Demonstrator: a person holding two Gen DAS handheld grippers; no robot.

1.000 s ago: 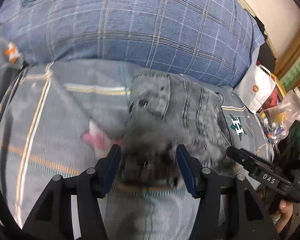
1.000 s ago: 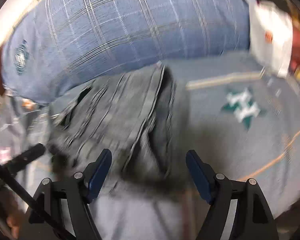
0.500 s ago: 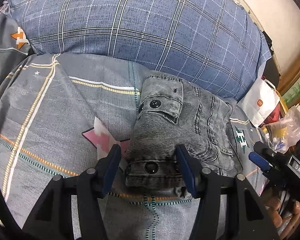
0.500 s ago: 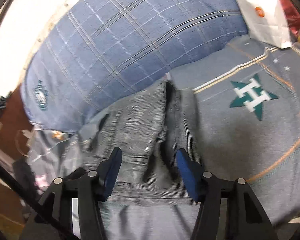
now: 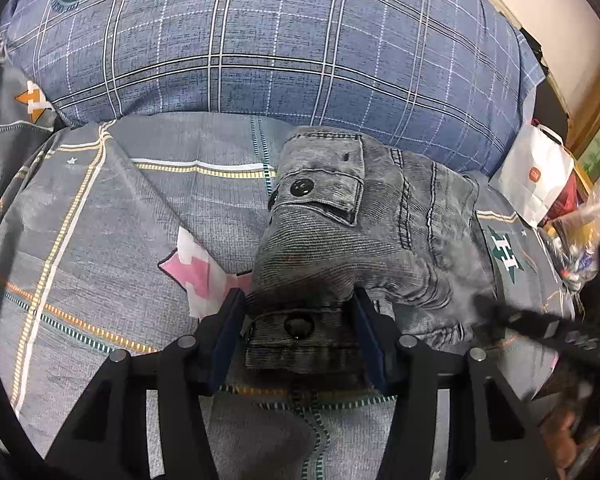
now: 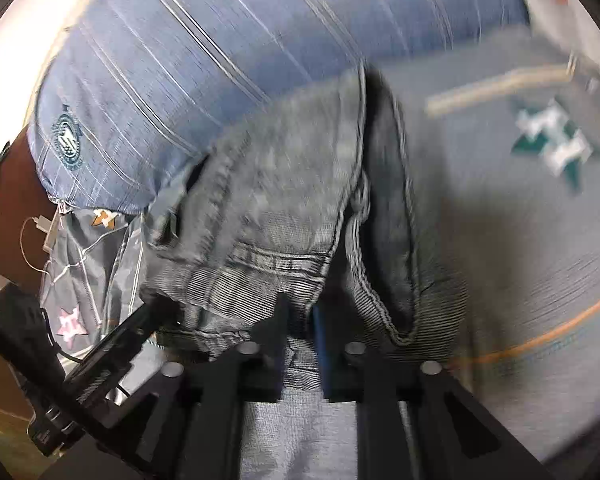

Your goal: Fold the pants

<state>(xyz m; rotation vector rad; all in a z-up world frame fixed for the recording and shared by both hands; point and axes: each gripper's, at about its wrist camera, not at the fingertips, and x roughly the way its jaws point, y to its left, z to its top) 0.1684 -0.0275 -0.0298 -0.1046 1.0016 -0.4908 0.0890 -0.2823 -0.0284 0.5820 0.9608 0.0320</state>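
The folded pants [image 5: 364, 232] are lying mid-frame on the bed [image 5: 100, 240]. The left tongs [image 5: 298, 330] are closing, clamping the buttoned edge. The right tongs [image 6: 300, 320] are pinching denim nearly shut. A white bag [image 5: 536, 178] is sitting upper right, contents hidden.

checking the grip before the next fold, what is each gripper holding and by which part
Both hold the grey pants. The left gripper is closing on the buttoned tab at the near edge; the right gripper is shut on a thin fold of the near edge.
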